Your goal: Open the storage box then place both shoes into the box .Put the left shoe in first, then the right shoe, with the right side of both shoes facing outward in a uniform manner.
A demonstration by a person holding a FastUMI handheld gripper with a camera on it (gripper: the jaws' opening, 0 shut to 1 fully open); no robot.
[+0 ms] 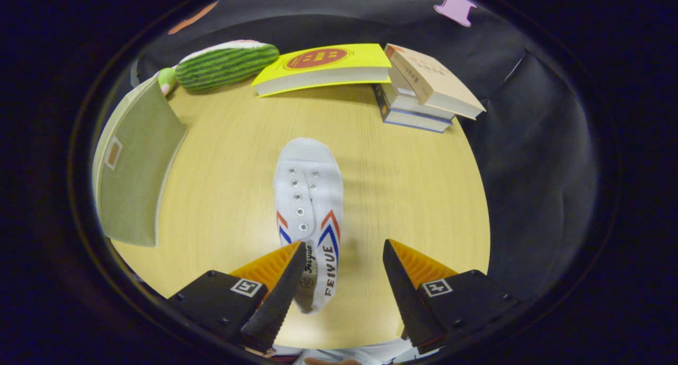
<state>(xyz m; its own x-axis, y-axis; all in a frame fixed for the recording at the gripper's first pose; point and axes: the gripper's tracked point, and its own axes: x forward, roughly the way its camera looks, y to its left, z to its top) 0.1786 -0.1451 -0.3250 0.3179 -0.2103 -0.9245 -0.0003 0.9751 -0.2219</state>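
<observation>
A white canvas shoe with red and blue chevrons lies on the wooden table, its toe pointing away from me. Its heel end sits between my fingers, close against the left fingertip, while the right fingertip stands clear of it. My gripper is open above the shoe's heel. An olive-green fabric storage box stands at the table's left side, beyond and left of the fingers; its near panel faces me and I cannot tell whether it is open.
A striped green watermelon-like plush lies at the far left. A yellow book and a stack of books sit along the far edge. The table drops off at the right into the dark cloth.
</observation>
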